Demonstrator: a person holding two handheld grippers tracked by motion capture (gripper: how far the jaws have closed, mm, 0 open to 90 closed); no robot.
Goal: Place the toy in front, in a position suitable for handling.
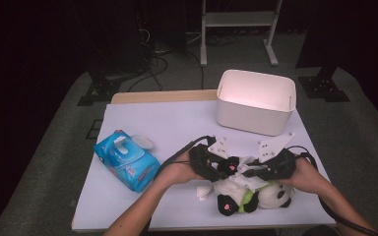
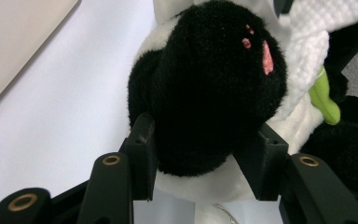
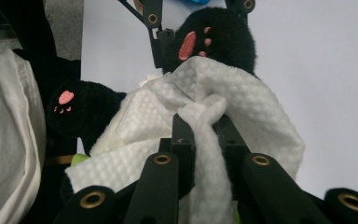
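Note:
A black-and-white panda plush (image 1: 270, 195) lies on the white table (image 1: 177, 123) near its front edge. My left gripper (image 1: 228, 167) is shut on one of its black paws (image 2: 214, 88), whose pink pad marks face up; both pads press into the fur (image 2: 204, 144). My right gripper (image 3: 204, 128) is shut on a bunched white waffle-textured wipe (image 3: 242, 98), which drapes against that same paw (image 3: 214, 37). In the high view the two grippers meet tip to tip over the plush, the right gripper (image 1: 250, 169) holding the wipe (image 1: 242, 162). A second paw (image 3: 79, 109) lies to the left.
A blue pack of wet wipes (image 1: 126, 161) with its lid flipped open lies at the left. A white open bin (image 1: 256, 101) stands at the back right. A small crumpled white piece (image 1: 204, 192) lies beside the plush. A green part (image 2: 324, 93) shows on the plush.

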